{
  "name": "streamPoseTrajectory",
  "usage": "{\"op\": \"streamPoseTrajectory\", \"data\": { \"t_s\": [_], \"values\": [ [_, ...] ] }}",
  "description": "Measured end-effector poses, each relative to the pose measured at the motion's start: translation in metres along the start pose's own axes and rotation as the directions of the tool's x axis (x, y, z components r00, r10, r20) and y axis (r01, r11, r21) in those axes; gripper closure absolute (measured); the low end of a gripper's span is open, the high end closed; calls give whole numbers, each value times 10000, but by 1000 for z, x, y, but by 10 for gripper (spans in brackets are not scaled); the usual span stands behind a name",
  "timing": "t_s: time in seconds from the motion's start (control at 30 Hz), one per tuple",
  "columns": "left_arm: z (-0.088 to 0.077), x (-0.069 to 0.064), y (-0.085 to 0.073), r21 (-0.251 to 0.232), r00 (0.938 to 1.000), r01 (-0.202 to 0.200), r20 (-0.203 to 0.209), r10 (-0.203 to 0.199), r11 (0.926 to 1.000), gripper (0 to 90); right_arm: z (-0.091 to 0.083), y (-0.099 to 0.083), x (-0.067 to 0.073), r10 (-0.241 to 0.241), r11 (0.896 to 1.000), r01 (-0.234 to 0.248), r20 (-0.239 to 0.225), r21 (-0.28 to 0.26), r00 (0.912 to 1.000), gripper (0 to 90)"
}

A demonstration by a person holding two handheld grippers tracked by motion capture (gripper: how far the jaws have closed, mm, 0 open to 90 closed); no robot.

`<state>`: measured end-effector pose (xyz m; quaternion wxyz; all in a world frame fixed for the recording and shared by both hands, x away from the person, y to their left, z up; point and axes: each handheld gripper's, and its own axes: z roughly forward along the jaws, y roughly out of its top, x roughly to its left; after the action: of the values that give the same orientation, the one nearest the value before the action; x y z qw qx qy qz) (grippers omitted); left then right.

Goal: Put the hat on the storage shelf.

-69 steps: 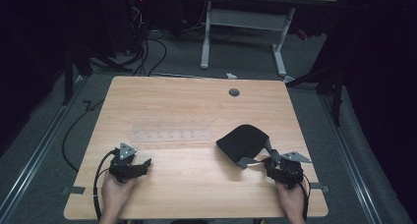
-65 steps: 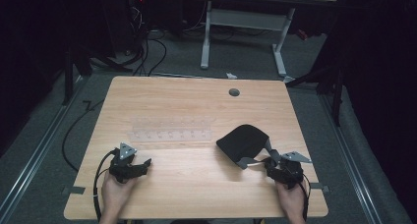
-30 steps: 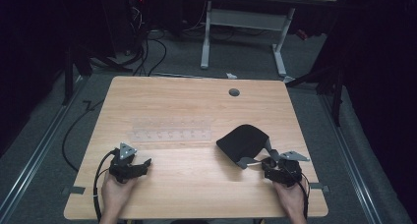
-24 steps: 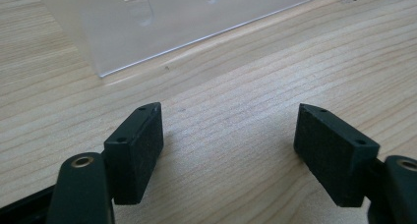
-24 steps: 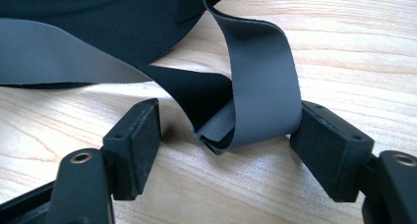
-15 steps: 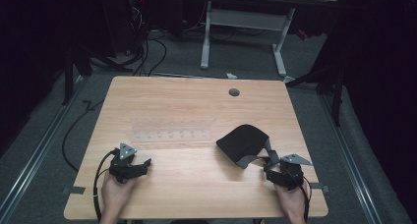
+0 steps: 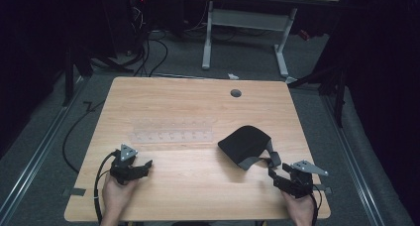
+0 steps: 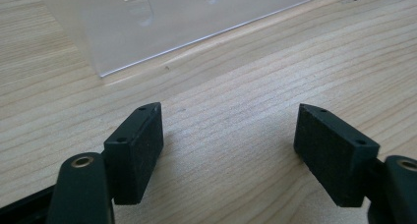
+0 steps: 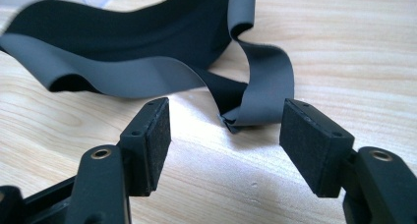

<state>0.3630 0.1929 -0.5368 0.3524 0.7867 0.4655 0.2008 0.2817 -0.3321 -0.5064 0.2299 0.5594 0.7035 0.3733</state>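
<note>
A: Table (image 7: pixel 198 102) layout?
B: Sleep mask (image 7: pixel 245 144) right of centre, clear plastic sheet (image 7: pixel 171 130) left of it. Left gripper (image 7: pixel 144 165) lower left, right gripper (image 7: pixel 274 172) lower right, just below the mask's strap (image 7: pixel 271 157)

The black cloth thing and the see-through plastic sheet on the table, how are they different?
The black cloth thing is dark and opaque; the see-through plastic sheet lets the wood show through. The cloth is rumpled, with a grey strap curling off it; the sheet lies flat. The cloth lies by the right gripper, the sheet beyond the left gripper. Both rest on the table.
</note>
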Motion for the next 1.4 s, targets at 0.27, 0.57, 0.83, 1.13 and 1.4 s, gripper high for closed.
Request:
{"op": "streamPoseTrajectory", "data": {
  "t_s": [0.27, 0.57, 0.83, 1.13, 1.4],
  "values": [
    [0, 0, 0, 0, 10000, -3, 0, 3, 10000, 273, -4, 13, -3, 205, 9995, -212, -307, -243, 9993, 386],
    [0, 0, 0, -1, 10000, 3, -12, -3, 10000, 273, 9, 34, -8, 258, 9994, -272, -601, -223, 9979, 442],
    [0, 0, 0, -1, 10000, 4, -8, -4, 10000, 273, 24, 53, -12, 195, 9998, -196, -342, -33, 9992, 425],
    [0, 0, 0, -2, 10000, 6, -12, -6, 10000, 273, 40, 70, -17, 275, 9994, -260, -612, 243, 9977, 442],
    [0, 0, 0, -1, 10000, 8, -20, -8, 10000, 273, 57, 75, -18, 409, 9983, -368, -920, 459, 9949, 455]
  ]
}}
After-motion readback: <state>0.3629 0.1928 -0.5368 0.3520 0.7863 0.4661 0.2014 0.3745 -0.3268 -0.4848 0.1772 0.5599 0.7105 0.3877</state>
